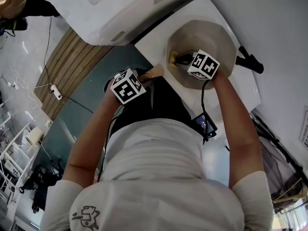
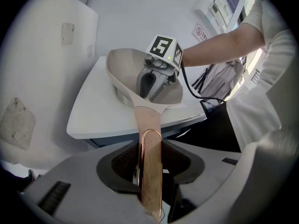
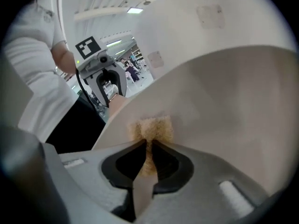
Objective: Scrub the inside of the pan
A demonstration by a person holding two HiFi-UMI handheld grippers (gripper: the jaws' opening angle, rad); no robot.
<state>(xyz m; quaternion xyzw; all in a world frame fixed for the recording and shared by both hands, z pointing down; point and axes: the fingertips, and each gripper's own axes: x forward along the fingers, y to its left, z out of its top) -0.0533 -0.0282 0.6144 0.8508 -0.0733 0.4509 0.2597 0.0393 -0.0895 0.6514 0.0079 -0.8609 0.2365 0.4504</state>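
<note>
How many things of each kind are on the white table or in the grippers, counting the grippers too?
Pan: 1
Scrub pad: 1
Black object: 1
Grippers: 2, the left gripper and the right gripper
Total: 5

I'm seeing head view looking steeply down; left gripper view facing along the handle [image 2: 148,125] toward the pan [image 2: 121,69]; right gripper view sitting close inside; all sharing the pan

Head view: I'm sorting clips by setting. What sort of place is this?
Probably a lab or workshop, not a home kitchen: the pan is over a plain white table, a power strip and cables lie on the floor, and white racks stand at left.
</note>
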